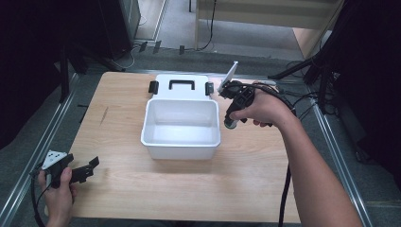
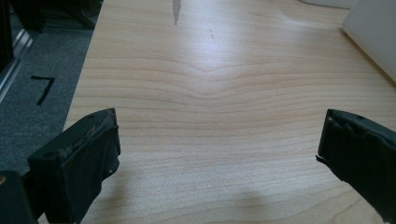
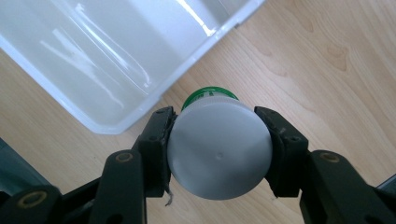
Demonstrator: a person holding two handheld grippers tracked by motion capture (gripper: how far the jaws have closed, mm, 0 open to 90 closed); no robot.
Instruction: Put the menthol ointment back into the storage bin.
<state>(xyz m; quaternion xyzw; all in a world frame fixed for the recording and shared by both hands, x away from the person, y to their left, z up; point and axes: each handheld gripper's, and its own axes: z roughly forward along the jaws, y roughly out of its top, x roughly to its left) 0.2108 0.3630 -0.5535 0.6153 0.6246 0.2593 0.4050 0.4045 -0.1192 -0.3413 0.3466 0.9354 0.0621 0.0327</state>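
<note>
A white-capped green bottle (image 3: pixel 219 147) is clamped by its cap between the jaws of the right gripper (image 3: pixel 219 149), held above the wooden table (image 1: pixel 246 184) just beside the right edge of the open white bin (image 1: pixel 181 126). Over at the near left corner, the left gripper (image 2: pixel 217 154) is held with jaws wide apart, nothing between them.

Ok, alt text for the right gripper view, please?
The right gripper's black jaws clamp the grey round cap of a green-bodied bottle, seen from above. The white plastic bin lies just beyond on the light wooden table.
</note>
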